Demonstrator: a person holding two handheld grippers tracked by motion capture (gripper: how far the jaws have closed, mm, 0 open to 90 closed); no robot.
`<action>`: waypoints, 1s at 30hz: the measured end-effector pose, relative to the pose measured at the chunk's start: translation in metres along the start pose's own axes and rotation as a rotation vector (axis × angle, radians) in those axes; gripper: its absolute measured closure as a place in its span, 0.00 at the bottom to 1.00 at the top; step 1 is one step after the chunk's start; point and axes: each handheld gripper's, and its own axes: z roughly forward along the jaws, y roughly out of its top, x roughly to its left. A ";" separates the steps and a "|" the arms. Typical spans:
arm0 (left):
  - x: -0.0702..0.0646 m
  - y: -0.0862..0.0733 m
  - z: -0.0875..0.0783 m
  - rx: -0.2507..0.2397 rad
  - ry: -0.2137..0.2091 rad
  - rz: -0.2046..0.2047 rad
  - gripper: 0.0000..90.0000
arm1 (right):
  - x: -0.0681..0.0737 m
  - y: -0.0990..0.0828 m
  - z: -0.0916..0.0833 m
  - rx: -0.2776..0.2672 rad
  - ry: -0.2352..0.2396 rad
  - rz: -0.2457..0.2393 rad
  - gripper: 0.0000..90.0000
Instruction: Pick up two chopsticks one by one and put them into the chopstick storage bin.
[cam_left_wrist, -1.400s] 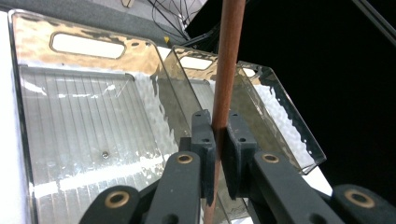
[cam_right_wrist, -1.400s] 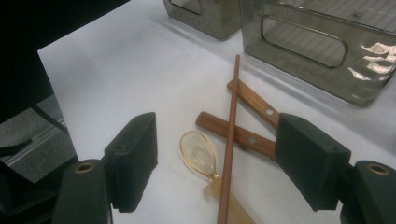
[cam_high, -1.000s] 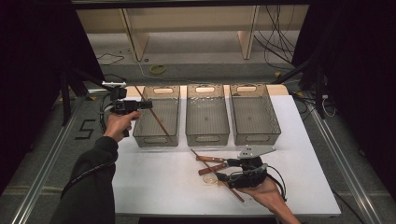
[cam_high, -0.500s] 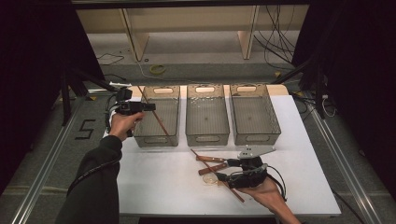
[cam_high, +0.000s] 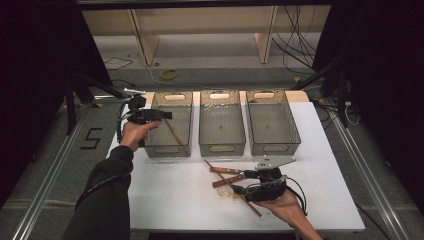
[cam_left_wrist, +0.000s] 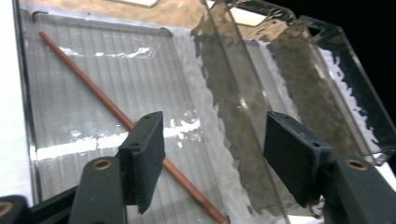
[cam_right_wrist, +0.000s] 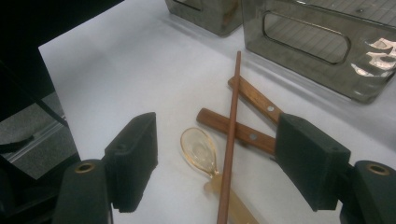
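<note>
We see the left gripper (cam_high: 162, 115) over the left bin (cam_high: 156, 145), its jaws just opened and empty; the brown chopstick (cam_left_wrist: 93, 88) lies slanted on the ribbed floor below them (the bin's clear wall stands between the jaws). Two more bins (cam_high: 222, 145) stand beyond. The right gripper (cam_right_wrist: 217, 163), wide open, holds nothing; a second chopstick (cam_right_wrist: 231, 126) crosses two wooden handles (cam_right_wrist: 243, 133) and a clear spoon (cam_right_wrist: 200, 148) just ahead.

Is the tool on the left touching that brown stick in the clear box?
Apart. In the left gripper view the left tool, whose jaws have just been opening, hangs above the brown stick, which lies on the floor of the clear box.
</note>
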 end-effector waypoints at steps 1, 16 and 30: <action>-0.001 0.000 -0.002 -0.006 -0.010 0.002 0.39 | 0.000 0.000 0.000 0.003 -0.002 0.001 0.35; -0.037 -0.038 -0.037 -0.097 -0.163 0.109 0.27 | -0.001 -0.002 0.009 0.113 -0.035 0.021 0.45; -0.044 -0.088 -0.050 -0.135 -0.199 0.167 0.25 | 0.007 -0.007 0.017 0.275 -0.054 -0.009 0.62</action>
